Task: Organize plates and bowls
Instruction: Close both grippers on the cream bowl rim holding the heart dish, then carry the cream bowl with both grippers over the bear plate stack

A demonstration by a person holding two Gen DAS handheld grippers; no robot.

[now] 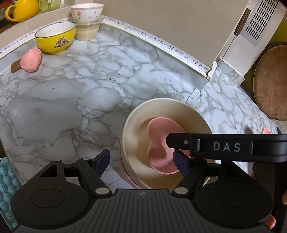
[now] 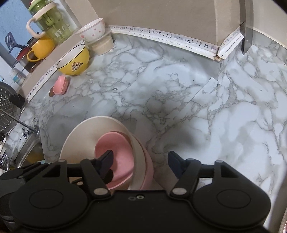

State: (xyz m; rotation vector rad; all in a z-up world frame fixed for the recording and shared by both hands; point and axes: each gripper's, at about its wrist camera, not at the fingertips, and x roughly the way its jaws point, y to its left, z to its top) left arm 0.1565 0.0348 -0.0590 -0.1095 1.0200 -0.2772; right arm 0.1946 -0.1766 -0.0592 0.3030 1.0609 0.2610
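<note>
Your left gripper [image 1: 141,161] stood wide open and held nothing. Its left finger hung over bare counter [image 1: 71,100]; its right finger [image 1: 181,162] sat above the pink heart dish [image 1: 159,143]. That dish lay inside the cream plate [image 1: 136,125], which rested on a pink plate [image 2: 148,166] on the marble counter.

Your right gripper [image 2: 140,161] was likewise spread wide, with nothing clamped. Its left finger [image 2: 105,161] reached over the heart dish, and its right finger stood outside the stack, over the counter. You cannot tell from either view whether any finger touched the dish.

At the far wall you had a yellow bowl [image 1: 55,37] standing upright, a second pink dish [image 1: 30,60] just beside it, and a white flowered bowl [image 1: 87,11] set on a beige container [image 1: 87,31]. A yellow mug [image 2: 40,47] and a green jug [image 2: 48,19] stood on the ledge.
</note>
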